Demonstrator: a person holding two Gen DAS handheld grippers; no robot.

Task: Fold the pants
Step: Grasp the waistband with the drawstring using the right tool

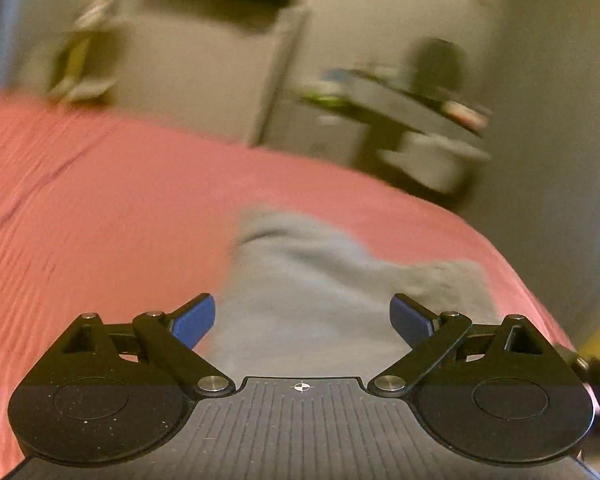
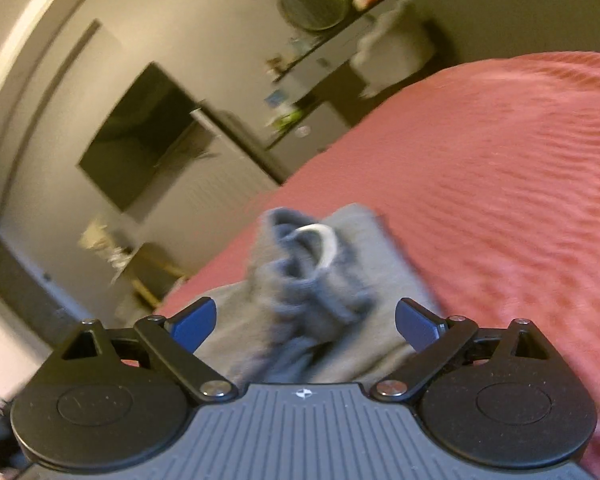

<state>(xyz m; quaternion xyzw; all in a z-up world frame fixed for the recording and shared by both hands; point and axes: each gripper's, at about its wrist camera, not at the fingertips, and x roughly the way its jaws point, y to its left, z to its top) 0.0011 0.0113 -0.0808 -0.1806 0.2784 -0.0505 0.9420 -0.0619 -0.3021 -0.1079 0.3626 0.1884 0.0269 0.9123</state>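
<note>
Grey pants [image 1: 320,292] lie on a pink bedspread [image 1: 100,208], blurred in the left wrist view. My left gripper [image 1: 302,320] hangs above them, its blue pads wide apart and touching nothing. In the right wrist view the grey pants [image 2: 312,276] are bunched into a lump, with a pale cord loop [image 2: 322,242] on top. My right gripper [image 2: 305,322] is open just short of that lump, and the cloth lies below and between its blue fingers [image 2: 192,322] without being pinched.
The pink bedspread [image 2: 500,184] stretches right in the right wrist view. Beyond the bed stand a dark screen [image 2: 140,136] on the wall, a shelf with small items [image 2: 300,80] and a white door [image 1: 204,60]. A dark table [image 1: 404,108] stands past the bed's far edge.
</note>
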